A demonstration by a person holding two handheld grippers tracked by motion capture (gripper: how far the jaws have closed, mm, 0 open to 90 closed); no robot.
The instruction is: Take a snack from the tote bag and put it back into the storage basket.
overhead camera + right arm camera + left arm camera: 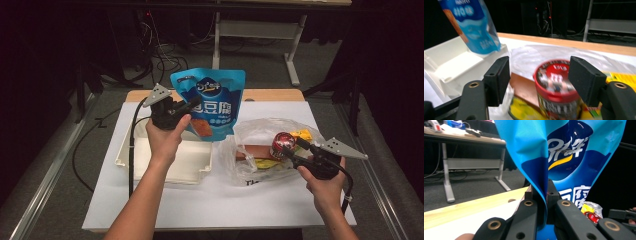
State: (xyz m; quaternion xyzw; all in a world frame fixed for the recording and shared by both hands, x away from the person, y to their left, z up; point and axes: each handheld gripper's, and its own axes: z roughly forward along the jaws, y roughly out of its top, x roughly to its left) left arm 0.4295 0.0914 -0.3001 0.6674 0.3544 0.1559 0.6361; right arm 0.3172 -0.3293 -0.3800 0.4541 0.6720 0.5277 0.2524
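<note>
Looks like a lab or recording studio rather than a home. Dark, black-draped surroundings beyond a white-topped table (210, 200) with a wooden edge; grey carpet floor (260, 65) strewn with loose cables (162, 60); metal-legged workbench (461, 141) behind, carrying electronics and boxes; metal rails flanking the table.

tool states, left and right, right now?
Left tool: closed, holding the blue snack pouch.
Right tool: open, around the red candy can, not gripping it.
</note>
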